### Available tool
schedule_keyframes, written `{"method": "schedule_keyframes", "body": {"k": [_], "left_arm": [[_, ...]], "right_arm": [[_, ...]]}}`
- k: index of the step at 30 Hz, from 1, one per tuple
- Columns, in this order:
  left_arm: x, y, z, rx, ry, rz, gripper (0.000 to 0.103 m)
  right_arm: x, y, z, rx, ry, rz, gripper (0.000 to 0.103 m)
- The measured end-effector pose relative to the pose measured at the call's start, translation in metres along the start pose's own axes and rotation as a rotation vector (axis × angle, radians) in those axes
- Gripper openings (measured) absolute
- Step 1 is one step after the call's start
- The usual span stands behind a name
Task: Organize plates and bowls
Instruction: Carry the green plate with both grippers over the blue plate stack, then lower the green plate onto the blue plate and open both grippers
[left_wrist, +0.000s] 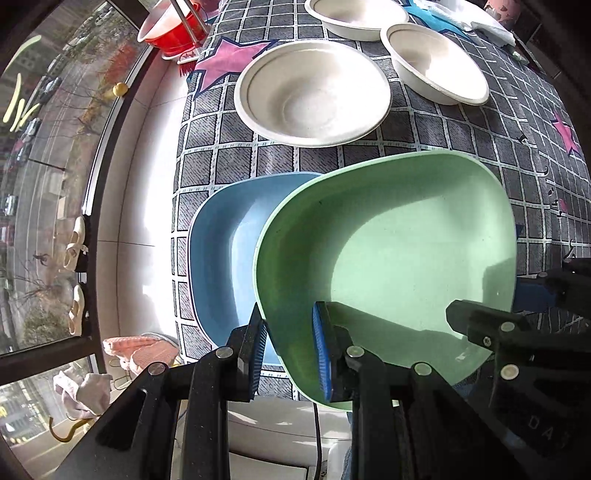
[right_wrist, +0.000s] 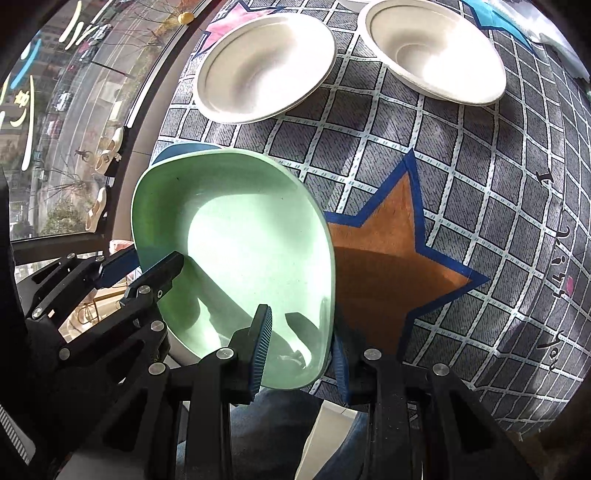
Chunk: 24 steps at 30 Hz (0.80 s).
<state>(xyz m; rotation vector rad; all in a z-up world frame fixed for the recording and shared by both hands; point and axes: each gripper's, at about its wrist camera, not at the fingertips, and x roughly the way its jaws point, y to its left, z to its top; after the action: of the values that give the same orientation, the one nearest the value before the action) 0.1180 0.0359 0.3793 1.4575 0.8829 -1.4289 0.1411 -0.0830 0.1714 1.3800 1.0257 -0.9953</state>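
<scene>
A pale green plate (left_wrist: 388, 251) hangs tilted above the checked tablecloth and partly covers a blue plate (left_wrist: 221, 258) that lies on the cloth. My left gripper (left_wrist: 291, 325) is shut on the green plate's near rim, one pad inside and one outside. My right gripper (right_wrist: 302, 325) is shut on the same green plate (right_wrist: 251, 251), at its other edge. In the right wrist view the left gripper (right_wrist: 153, 256) clamps the plate's left rim, and only a sliver of the blue plate (right_wrist: 177, 149) shows. Three white bowls (left_wrist: 312, 92) (left_wrist: 436, 62) (left_wrist: 354, 14) stand farther back.
A red bowl (left_wrist: 173, 29) sits in a wire rack at the table's far left corner. The table edge drops to a pale floor and a large window (left_wrist: 48, 147) on the left. An orange star (right_wrist: 391, 258) marks the cloth right of the green plate.
</scene>
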Motion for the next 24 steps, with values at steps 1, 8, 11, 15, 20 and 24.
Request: {"method": "schedule_keyframes", "body": {"k": [1,8,11,15,20,24], "left_arm": [[0.011,0.004,-0.001,-0.009,0.000,0.007,0.025],[0.079,0.042,0.004,-0.045,0.005,0.030,0.026],[0.101,0.053,0.010,-0.041,0.005,0.043,0.025],[0.134,0.070,0.021,-0.037,-0.004,0.045,0.026],[0.167,0.090,0.032,-0.063,-0.004,0.040,0.050],[0.178,0.104,0.035,-0.080,-0.041,0.077,0.074]], "right_arm": [[0.004,0.009,0.003,-0.010,0.007,0.004,0.034],[0.058,-0.001,-0.010,-0.084,0.040,0.000,0.034],[0.072,0.005,-0.004,-0.074,0.051,0.008,0.034],[0.081,0.007,0.006,-0.054,0.060,0.006,0.034],[0.083,0.003,0.012,-0.053,0.064,0.009,0.034],[0.068,-0.017,0.006,-0.021,0.042,-0.001,0.060]]}}
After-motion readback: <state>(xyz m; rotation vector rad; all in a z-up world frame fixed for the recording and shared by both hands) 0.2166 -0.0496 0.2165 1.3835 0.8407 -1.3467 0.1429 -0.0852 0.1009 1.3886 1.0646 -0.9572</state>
